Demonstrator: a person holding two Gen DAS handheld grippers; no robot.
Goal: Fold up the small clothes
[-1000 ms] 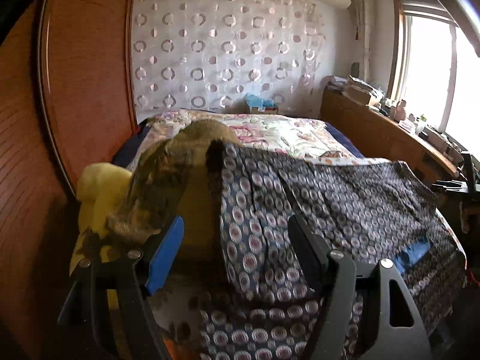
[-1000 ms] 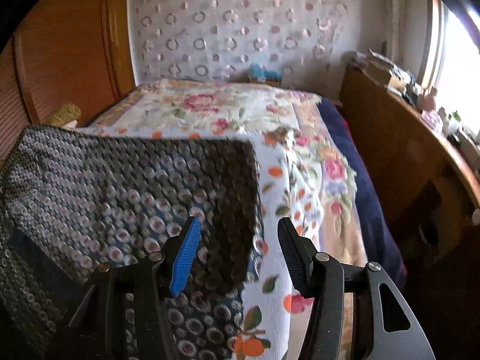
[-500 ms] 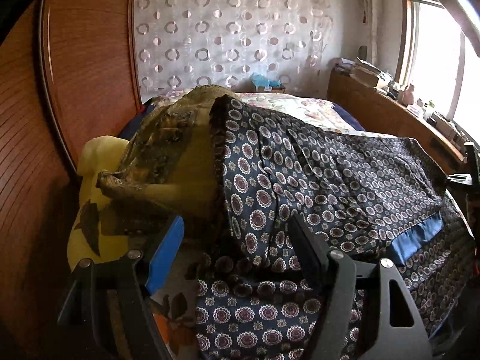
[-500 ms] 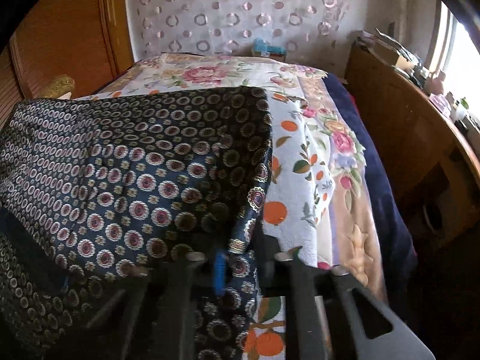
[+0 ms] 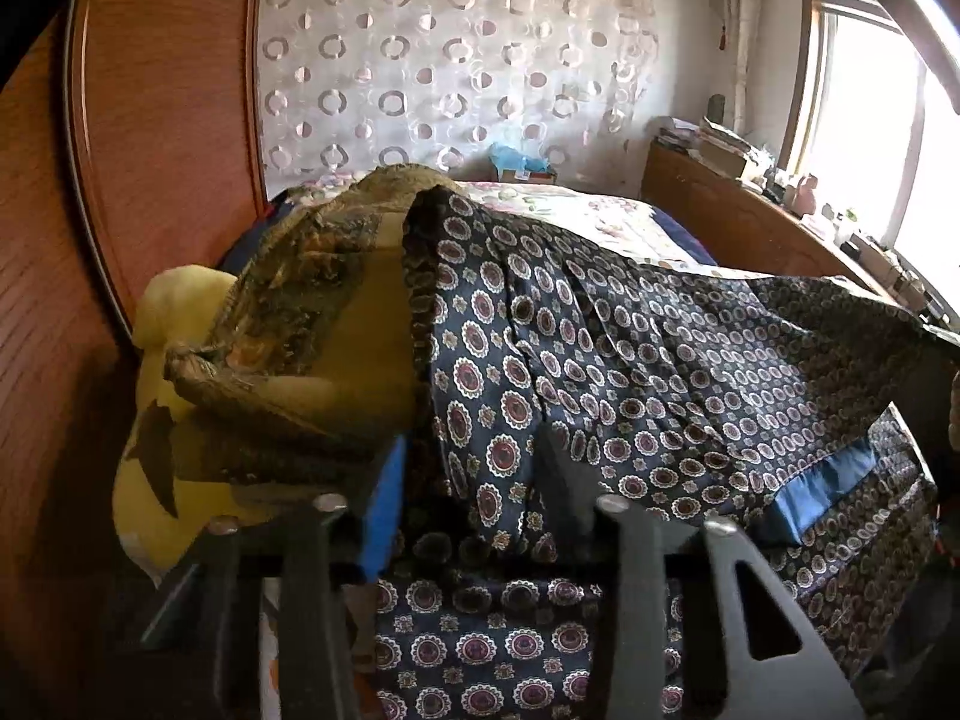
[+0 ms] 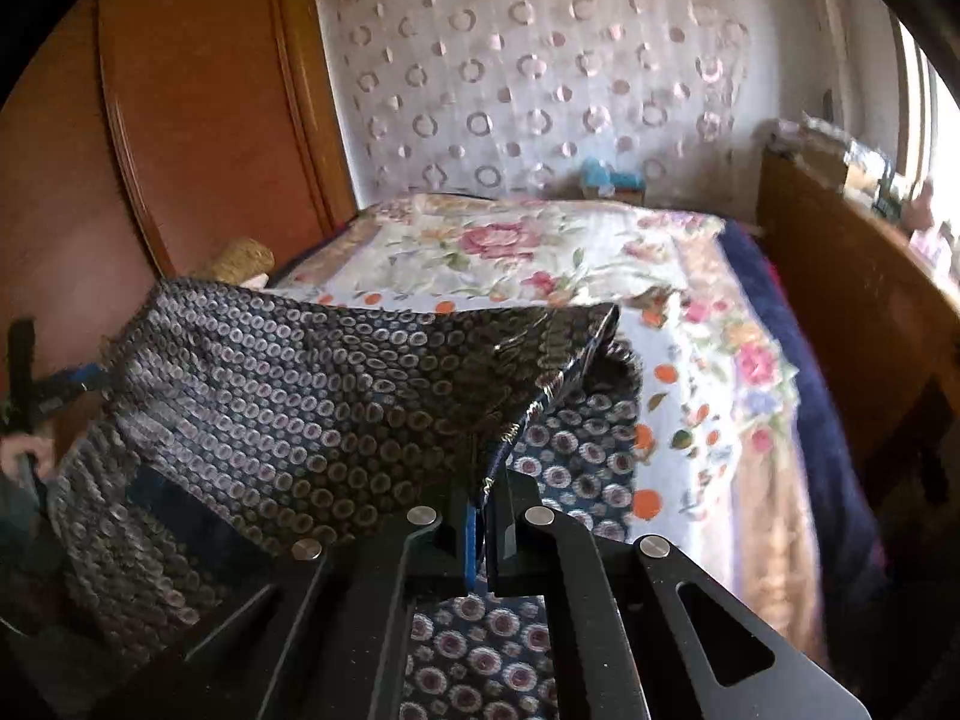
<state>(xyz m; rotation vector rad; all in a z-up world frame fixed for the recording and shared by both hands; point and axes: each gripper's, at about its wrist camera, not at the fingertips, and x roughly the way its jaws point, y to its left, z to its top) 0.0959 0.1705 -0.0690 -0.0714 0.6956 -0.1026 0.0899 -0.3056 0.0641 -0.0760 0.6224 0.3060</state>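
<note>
From the left wrist, one navy patterned garment (image 5: pixel 630 372) is lifted off the bed (image 5: pixel 606 216) and stretched like a sheet towards the right, a single plain blue band (image 5: pixel 822 489) showing along its lower edge. The left tool (image 5: pixel 474 492) has a bunched corner of that cloth between its two fingers, one with a blue pad (image 5: pixel 381 516) and one dark, and they are closing in on it; whether the pads already press the fabric I cannot tell. Just left of the garment sits one heap of olive-gold patterned cloth (image 5: pixel 300 312) over a yellow cushion (image 5: pixel 156 468), with a wooden wardrobe (image 5: pixel 156 120) behind and a curtain with circles (image 5: pixel 456 78) on the far wall. This view alone shows the bright window (image 5: pixel 864 138) and the cluttered wooden ledge (image 5: pixel 750 222) beneath it. From the right wrist, the right tool (image 6: pixel 480 534) is pressed together, pinching the garment's other corner (image 6: pixel 522 420), so the same cloth (image 6: pixel 288 396) hangs raised above the floral bedspread (image 6: pixel 528 258). Only here can you see most of that bedspread, its navy border (image 6: pixel 816 420), a blue object (image 6: pixel 606 177) at the head of the bed, and at the far left the other tool (image 6: pixel 42 384) with part of a hand (image 6: pixel 24 453) on it.
</note>
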